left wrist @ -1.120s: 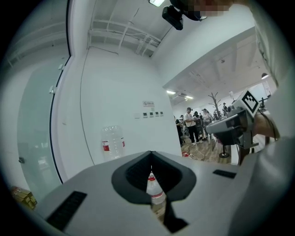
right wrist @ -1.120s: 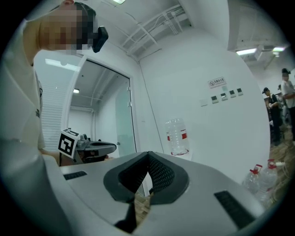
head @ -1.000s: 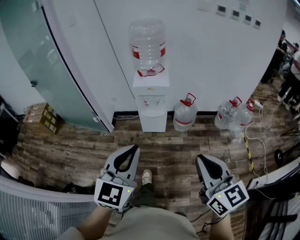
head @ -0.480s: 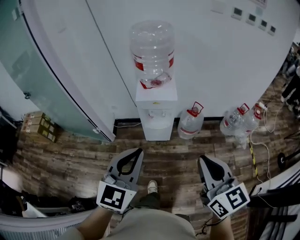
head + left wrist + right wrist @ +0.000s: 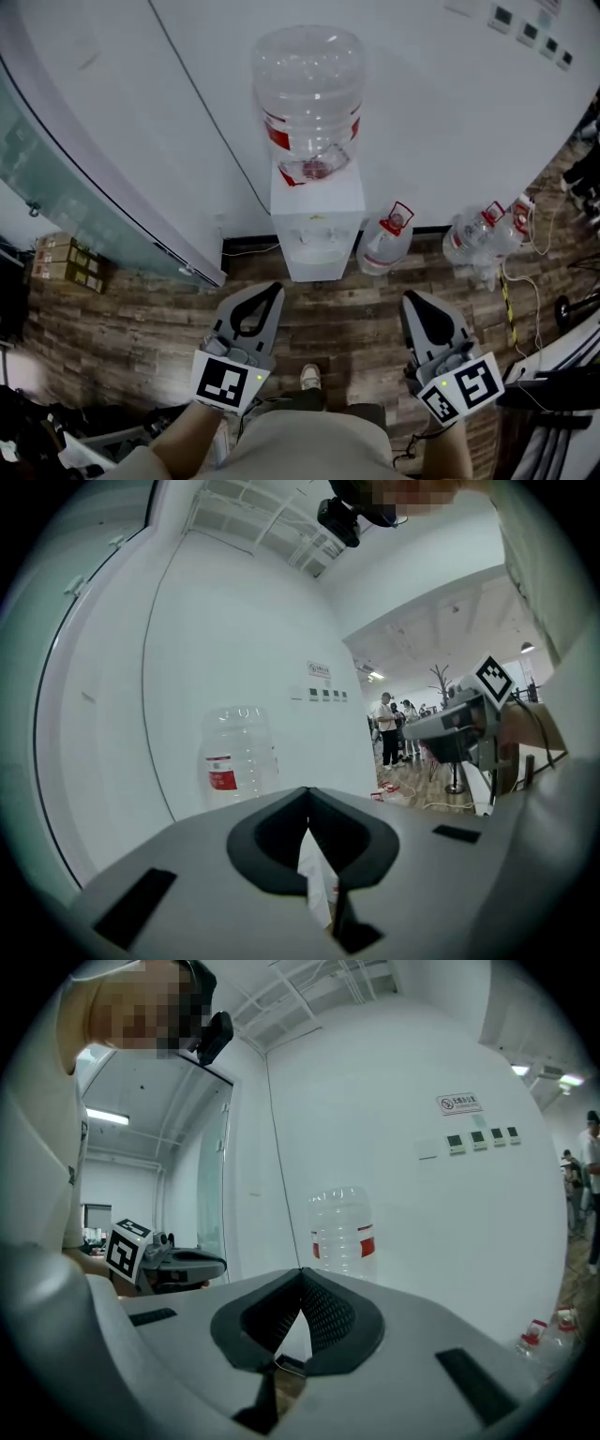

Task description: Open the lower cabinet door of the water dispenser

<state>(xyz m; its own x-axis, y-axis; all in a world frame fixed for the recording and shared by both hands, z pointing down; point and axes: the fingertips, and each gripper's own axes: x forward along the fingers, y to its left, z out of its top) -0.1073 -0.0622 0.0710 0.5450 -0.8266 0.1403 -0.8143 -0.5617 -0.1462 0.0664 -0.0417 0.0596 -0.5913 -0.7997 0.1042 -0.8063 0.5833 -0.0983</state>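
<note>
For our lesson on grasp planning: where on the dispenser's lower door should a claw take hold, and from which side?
Probably the free edge of the door, from the front: the dispenser backs onto the wall. Handle and hinge side are too small to tell.

Bottle (image 5: 309, 94) atop dispenser (image 5: 317, 202), against wall (image 5: 450, 112); spare bottle (image 5: 386, 242) beside, right.

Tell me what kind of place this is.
Likely an office or shared workspace: a white water dispenser against the wall, spare water jugs on the wood-look floor beside it, and a frosted glass partition.
</note>
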